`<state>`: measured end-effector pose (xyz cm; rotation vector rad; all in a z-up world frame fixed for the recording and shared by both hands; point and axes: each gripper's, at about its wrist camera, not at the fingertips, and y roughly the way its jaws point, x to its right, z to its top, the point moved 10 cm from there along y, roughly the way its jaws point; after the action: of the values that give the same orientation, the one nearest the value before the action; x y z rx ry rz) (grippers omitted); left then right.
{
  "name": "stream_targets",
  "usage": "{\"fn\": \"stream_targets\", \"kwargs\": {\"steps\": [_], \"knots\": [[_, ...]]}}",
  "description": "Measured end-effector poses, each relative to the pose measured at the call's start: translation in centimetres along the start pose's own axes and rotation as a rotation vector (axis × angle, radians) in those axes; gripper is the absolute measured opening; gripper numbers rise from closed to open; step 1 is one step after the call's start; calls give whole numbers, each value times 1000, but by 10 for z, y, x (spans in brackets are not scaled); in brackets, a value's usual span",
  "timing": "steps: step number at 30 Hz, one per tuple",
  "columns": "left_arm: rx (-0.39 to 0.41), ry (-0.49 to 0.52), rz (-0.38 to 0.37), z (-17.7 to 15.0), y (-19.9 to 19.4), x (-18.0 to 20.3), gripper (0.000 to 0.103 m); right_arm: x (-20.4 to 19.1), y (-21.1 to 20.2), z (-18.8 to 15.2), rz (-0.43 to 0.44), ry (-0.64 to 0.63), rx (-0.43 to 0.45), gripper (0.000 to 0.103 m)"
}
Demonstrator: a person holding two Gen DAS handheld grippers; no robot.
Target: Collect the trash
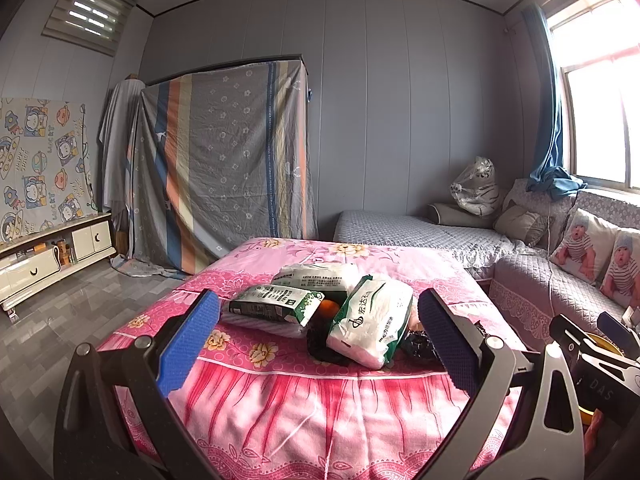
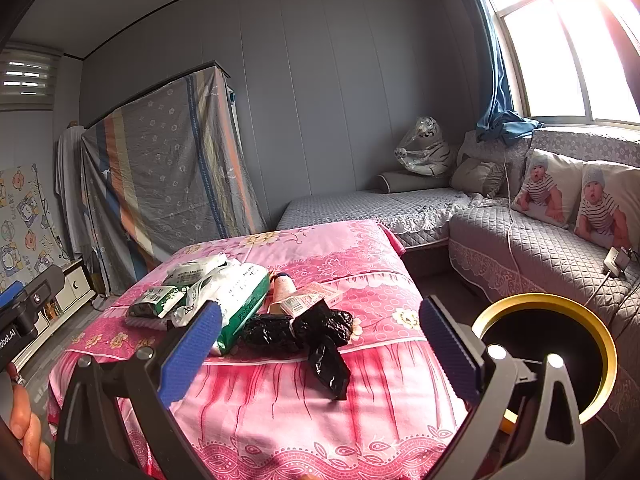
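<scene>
A table under a pink floral cloth [image 1: 320, 412] holds three green-and-white tissue packs [image 1: 372, 320] and an orange object [image 1: 329, 309] tucked between them. Crumpled black plastic bags [image 2: 300, 330] lie by the packs, with one more bag [image 2: 330, 364] nearer the front edge. Behind the bags are a small printed carton [image 2: 304, 300] and a pale bottle [image 2: 283, 286]. My left gripper [image 1: 318, 342] is open in front of the packs, holding nothing. My right gripper [image 2: 320, 348] is open before the black bags, also holding nothing. A black bin with a gold rim [image 2: 536, 299] stands right of the table.
A grey quilted corner sofa [image 2: 540, 248] with baby-print cushions [image 2: 548, 188] runs behind and to the right of the table. A charger and cable [image 2: 614, 264] lie on it. A sheet-draped wardrobe [image 1: 224, 168] and a white low cabinet [image 1: 52, 260] stand left.
</scene>
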<state>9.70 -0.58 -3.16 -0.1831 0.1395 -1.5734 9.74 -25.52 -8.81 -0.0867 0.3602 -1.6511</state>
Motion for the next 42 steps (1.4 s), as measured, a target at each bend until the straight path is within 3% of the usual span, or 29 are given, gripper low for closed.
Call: {"fn": "stream_targets", "kwargs": {"steps": [11, 19, 25, 29, 32, 36, 39, 42], "knots": [[-11, -2, -8, -2, 0, 0, 95, 4, 0, 4, -15, 18, -4, 95], [-90, -26, -49, -16, 8, -2, 95, 27, 3, 26, -59, 44, 45, 95], [-95, -59, -152, -23, 8, 4, 95, 41, 43, 27, 23, 66, -84, 95], [-69, -29, -317, -21, 4, 27, 95, 42, 72, 16, 65, 30, -193, 95], [-138, -18, -385, -30, 15, 42, 95, 37, 89, 1, 72, -17, -260, 95], [-215, -27, -384, -38, 43, 32, 95, 21, 112, -26, 62, -209, -334, 95], [-159, 36, -236, -31, 58, 7, 95, 7, 129, -38, 121, -276, -361, 95], [-125, 140, -136, -25, 72, -13, 95, -3, 148, -50, 160, -365, -400, 95]]}}
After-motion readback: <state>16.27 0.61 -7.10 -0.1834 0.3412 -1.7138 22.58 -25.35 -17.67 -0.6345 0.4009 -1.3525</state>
